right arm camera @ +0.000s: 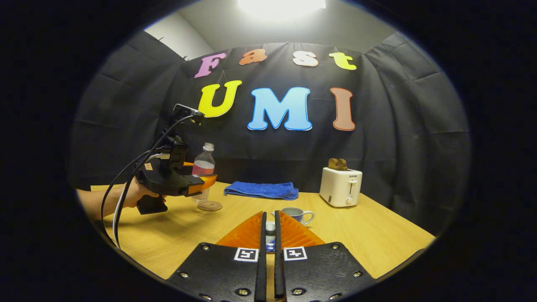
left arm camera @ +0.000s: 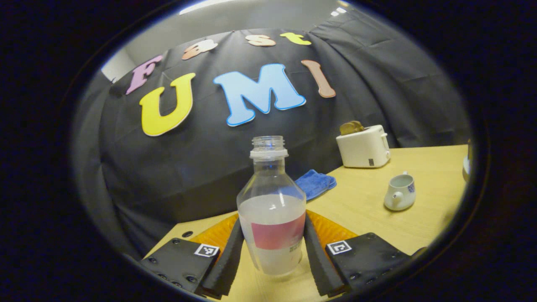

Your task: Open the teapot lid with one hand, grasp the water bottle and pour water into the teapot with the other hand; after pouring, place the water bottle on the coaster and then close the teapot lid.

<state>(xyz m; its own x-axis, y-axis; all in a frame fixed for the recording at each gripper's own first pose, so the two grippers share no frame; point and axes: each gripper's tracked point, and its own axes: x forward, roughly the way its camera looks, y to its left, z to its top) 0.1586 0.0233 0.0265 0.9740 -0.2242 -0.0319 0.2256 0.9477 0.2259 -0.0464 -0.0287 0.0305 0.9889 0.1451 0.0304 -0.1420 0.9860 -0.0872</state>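
Observation:
The uncapped water bottle point(left arm camera: 272, 209), pink-labelled and about half full, stands upright between the fingers of my left gripper point(left arm camera: 272, 219), which press on both of its sides. In the right gripper view the bottle point(right arm camera: 204, 161) sits at the round coaster point(right arm camera: 209, 206), and I cannot tell whether it rests on it. A hand holds the left gripper point(right arm camera: 201, 183) there. My right gripper point(right arm camera: 270, 216) is shut on the small teapot lid point(right arm camera: 270, 229), held in front of the lidless white teapot point(right arm camera: 295, 214), which also appears in the left gripper view point(left arm camera: 400, 193).
A white toaster point(right arm camera: 340, 186) with bread slices stands at the back right of the wooden table point(right arm camera: 369, 235). A folded blue cloth point(right arm camera: 261, 190) lies by the back wall. Cables point(right arm camera: 121, 184) hang from the left gripper by the person's forearm.

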